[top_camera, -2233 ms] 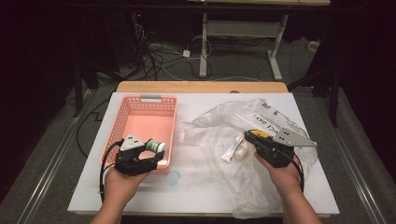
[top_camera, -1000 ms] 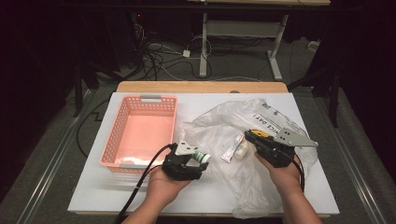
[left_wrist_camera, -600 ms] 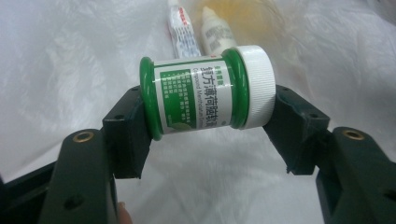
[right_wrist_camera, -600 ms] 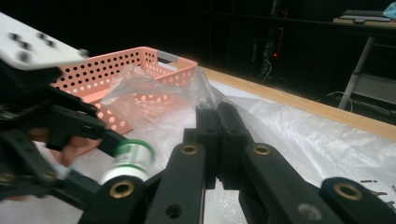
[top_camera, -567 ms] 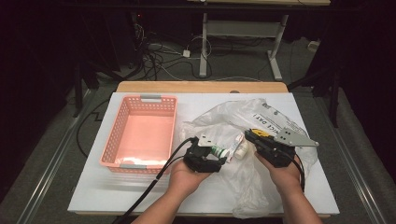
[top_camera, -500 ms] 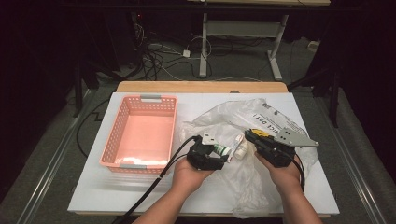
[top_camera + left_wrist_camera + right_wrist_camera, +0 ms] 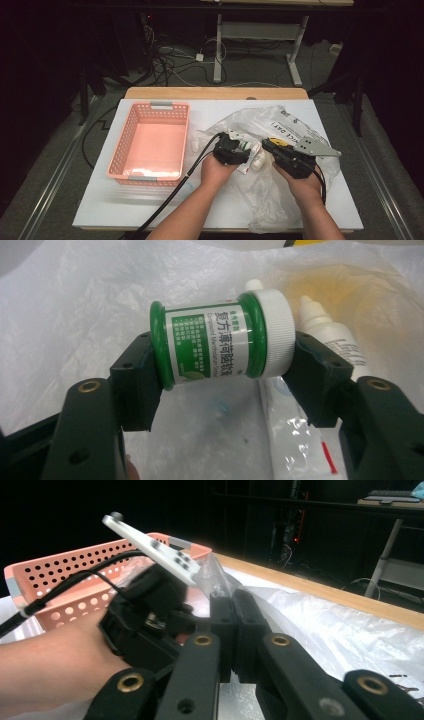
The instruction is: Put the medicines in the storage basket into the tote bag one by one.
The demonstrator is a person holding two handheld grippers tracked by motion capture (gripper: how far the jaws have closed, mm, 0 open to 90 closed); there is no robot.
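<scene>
We carry two black grippers. Our left gripper (image 7: 239,150) has blocky matt-black jaws with brass-ringed screw holes (image 7: 89,386) near each jaw's base, and a thick black cable (image 7: 185,175) trails from it toward seven o'clock. Our right gripper (image 7: 267,145) shows a yellow patch at its front, a grey three-cornered plate (image 7: 312,145) with small screws on top, and brass rivets (image 7: 203,640) along its black linkage. Our forearms are bare, with no sleeves.
</scene>
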